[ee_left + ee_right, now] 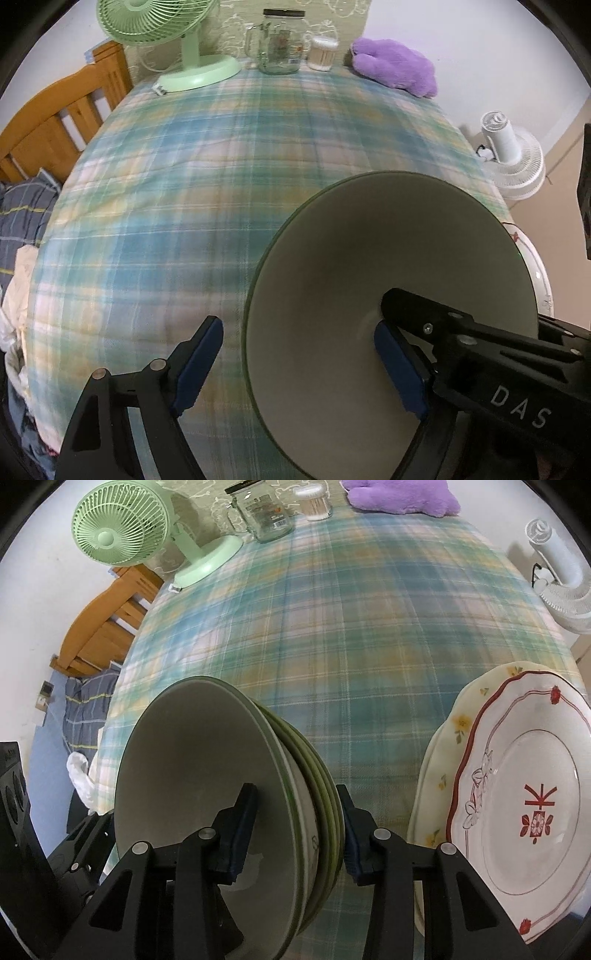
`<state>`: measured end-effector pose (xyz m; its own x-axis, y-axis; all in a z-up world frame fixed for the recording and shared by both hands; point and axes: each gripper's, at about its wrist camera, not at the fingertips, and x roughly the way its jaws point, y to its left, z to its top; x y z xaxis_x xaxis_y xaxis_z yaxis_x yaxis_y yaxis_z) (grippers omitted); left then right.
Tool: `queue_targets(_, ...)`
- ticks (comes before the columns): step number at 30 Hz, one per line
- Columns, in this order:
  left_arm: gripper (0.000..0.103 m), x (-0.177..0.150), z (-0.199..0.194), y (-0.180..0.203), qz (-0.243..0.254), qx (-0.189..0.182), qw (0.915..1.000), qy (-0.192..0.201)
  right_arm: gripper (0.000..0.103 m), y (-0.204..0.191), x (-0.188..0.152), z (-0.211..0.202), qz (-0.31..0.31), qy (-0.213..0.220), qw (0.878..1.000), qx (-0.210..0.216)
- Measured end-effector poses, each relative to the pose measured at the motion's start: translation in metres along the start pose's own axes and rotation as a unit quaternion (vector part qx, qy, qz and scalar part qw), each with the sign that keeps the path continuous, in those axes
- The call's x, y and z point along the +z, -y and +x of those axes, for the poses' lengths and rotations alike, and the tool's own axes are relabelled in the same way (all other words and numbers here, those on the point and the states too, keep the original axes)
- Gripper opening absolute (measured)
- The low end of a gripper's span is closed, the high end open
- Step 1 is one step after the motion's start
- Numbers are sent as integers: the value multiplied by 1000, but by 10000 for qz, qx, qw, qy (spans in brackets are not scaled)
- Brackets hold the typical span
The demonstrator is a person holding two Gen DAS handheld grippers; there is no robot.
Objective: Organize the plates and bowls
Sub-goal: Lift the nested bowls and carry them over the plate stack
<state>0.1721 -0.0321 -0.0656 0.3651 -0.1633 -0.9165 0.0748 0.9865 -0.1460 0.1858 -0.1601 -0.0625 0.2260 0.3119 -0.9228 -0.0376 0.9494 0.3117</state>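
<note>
Bowls (pixel 221 794): nested stack of pale green-rimmed ones, sitting on the plaid-covered counter (pixel 332 627), near edge, left of centre in the right wrist view. Right tool (pixel 295 834) straddles the stack's rim: left pad inside the top bowl, right pad against the outer wall of the lower bowls. Clamped on the stack as far as I can tell. No earlier frame, so only the present grip is reported.

Left tool (pixel 299 365) jaws wide, not gripping. One blue pad is inside the top bowl near the bottom, the other outside over the cloth, rim between them.

Plates (pixel 517 812): second stack just right of the bowls, apart from them. Top plate white with scalloped red rim and red flower motif; under it a cream plate with yellow flowers.

Far edge of counter: mint green desk fan (pixel 122 535), glass mug jar (pixel 266 513), cotton swab tub (pixel 314 502), purple plush (pixel 399 498). White fan (pixel 557 579) off the right side. Wooden bed frame (pixel 107 627) on the left.
</note>
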Motion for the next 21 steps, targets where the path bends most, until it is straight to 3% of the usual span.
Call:
queue_targets(6,75,1,1,-6,32,-427,9991,-9,45,-6,1,0,39,32,9996,-280)
queue_targets(10,57,3,0,-5,99,-775,9969,-9,46,-10,3,0,96,64,9992,-386)
queue_targets(21,55,0,-7,-10,222,-959,9951,-136,46,-15,-4,-5,395,44,9976,-561)
